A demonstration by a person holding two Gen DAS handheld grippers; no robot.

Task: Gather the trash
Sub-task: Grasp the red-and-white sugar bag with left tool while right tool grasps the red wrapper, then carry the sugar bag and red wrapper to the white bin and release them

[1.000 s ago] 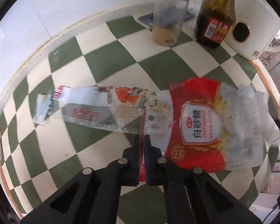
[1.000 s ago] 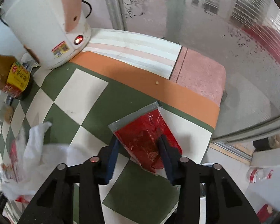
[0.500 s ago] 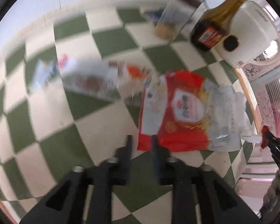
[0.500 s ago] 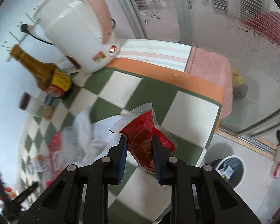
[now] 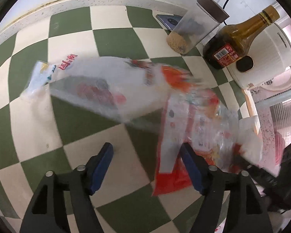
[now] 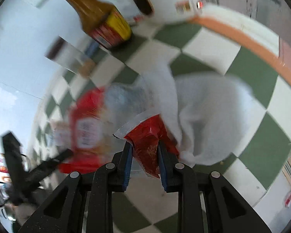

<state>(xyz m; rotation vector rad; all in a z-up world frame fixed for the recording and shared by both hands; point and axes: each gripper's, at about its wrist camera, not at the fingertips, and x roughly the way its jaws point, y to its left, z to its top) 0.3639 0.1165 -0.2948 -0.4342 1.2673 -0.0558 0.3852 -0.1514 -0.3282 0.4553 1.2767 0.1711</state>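
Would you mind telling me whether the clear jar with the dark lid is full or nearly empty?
Nearly empty: the clear jar shows only a shallow tan layer at its base, with the rest see-through.

Left wrist view: close above the checkered tabletop (image 5: 38,120), looking steeply down toward the wall
Right wrist view: close, steeply down, facing the table's orange edge (image 6: 248,38)
Shared: sauce bottle (image 5: 240,38) (image 6: 98,17), upper frame; red-and-clear bag (image 5: 186,139) (image 6: 83,128), lower frame

I see a brown sauce bottle (image 5: 240,38), a clear jar (image 5: 195,31) and a white kettle (image 5: 269,54) on my checkered tabletop (image 5: 71,38)
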